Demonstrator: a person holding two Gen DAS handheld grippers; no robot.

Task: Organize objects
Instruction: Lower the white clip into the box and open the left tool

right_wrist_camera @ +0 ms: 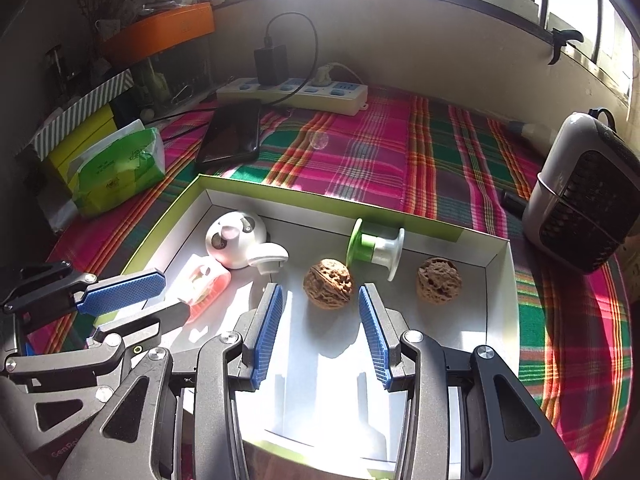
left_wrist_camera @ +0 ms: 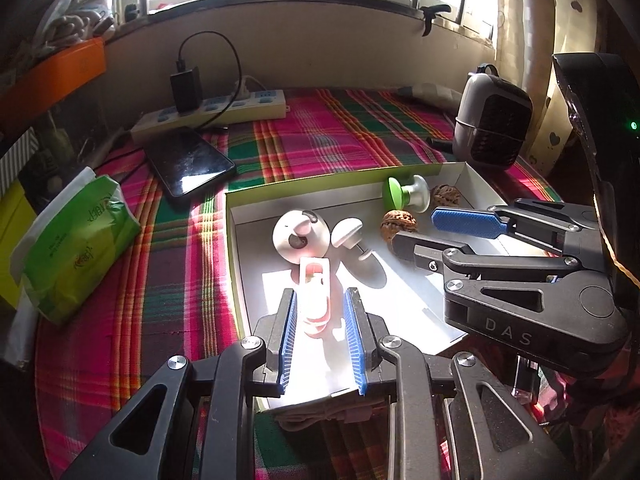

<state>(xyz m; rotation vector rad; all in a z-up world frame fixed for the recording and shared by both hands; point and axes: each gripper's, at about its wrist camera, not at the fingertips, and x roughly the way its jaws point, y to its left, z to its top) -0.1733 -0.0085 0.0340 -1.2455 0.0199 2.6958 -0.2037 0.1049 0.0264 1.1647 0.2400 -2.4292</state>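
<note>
A shallow white box with a green rim point(left_wrist_camera: 234, 248) point(right_wrist_camera: 498, 276) lies on the plaid cloth. In it are a pink clip point(left_wrist_camera: 316, 284) point(right_wrist_camera: 204, 280), a round white toy point(left_wrist_camera: 300, 236) point(right_wrist_camera: 236, 240), a white knob point(left_wrist_camera: 348, 234) point(right_wrist_camera: 270, 258), a green-and-white spool point(left_wrist_camera: 404, 194) point(right_wrist_camera: 374, 246) and two walnuts point(left_wrist_camera: 398, 224) point(right_wrist_camera: 328, 284) point(right_wrist_camera: 438, 280). My left gripper point(left_wrist_camera: 320, 296) point(right_wrist_camera: 148, 296) is open, its fingers either side of the pink clip. My right gripper point(right_wrist_camera: 320, 296) point(left_wrist_camera: 420, 228) is open, just short of the nearer walnut.
A phone point(left_wrist_camera: 190, 164) point(right_wrist_camera: 234, 134), a power strip with charger point(left_wrist_camera: 208, 110) point(right_wrist_camera: 296, 88) and a green tissue pack point(left_wrist_camera: 76, 248) point(right_wrist_camera: 120, 168) lie left and behind the box. A small fan heater point(left_wrist_camera: 492, 120) point(right_wrist_camera: 584, 208) stands at the right.
</note>
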